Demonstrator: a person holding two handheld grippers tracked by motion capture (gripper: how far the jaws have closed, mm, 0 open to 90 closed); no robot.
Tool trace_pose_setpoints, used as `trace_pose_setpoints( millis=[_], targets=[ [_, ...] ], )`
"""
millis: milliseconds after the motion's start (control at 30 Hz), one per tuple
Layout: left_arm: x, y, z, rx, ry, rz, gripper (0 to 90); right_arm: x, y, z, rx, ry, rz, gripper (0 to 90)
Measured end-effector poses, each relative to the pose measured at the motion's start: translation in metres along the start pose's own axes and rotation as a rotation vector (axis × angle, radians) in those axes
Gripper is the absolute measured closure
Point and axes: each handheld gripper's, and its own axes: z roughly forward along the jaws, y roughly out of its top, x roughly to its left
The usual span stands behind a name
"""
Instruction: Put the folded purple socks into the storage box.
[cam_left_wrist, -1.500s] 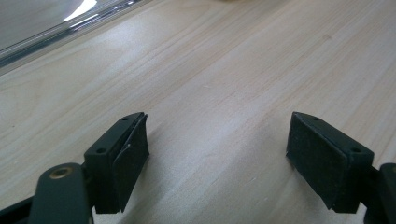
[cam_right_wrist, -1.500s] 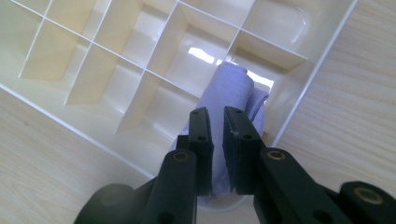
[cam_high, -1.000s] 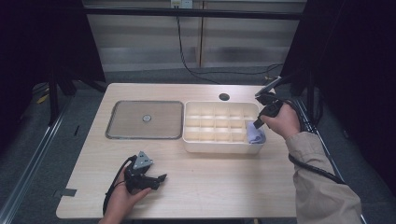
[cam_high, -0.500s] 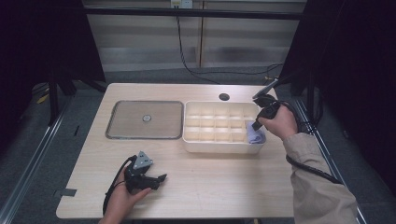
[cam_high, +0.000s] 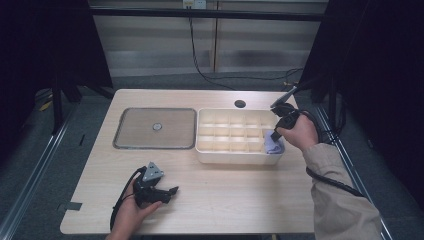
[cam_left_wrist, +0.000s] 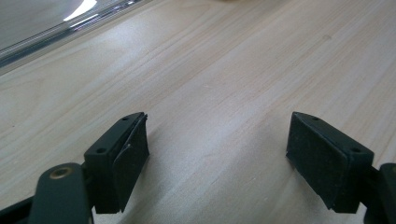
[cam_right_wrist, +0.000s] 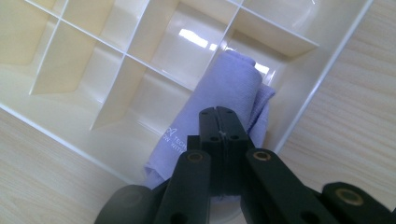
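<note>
A lilac cloth (cam_high: 274, 145) lies bunched in the near right corner compartment of the cream divided tray (cam_high: 235, 158). My right gripper (cam_high: 274, 136) points down into that corner, its jaws pressed together on the cloth (cam_right_wrist: 229, 83). In the right gripper view the shut right gripper (cam_right_wrist: 219, 116) covers the cloth's near part, beside the cream divided tray's outer wall (cam_right_wrist: 304, 92). My left gripper (cam_high: 168, 192) rests on the wooden table near the front left. Its jaws stand wide apart in the left gripper view, where nothing lies in the left gripper (cam_left_wrist: 217, 154).
A flat metal tray (cam_high: 118, 128) with a small round knob lies left of the divided tray; its shiny rim (cam_left_wrist: 46, 37) shows at the far left. A round hole (cam_high: 240, 104) is in the tabletop behind. Cables trail from both grippers.
The right hand has shifted very slightly over the tray's corner, with the cloth still in the jaws. The left hand has stayed put.
</note>
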Motion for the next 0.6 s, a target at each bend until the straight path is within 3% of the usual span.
trace_pose_setpoints(
  millis=[600],
  targets=[
    [0.0,0.0,0.0001,0.0,0.0,0.0,20.3,-0.0074,-0.0074,0.0076,-0.006,0.014,0.019,89.7]
  ],
)
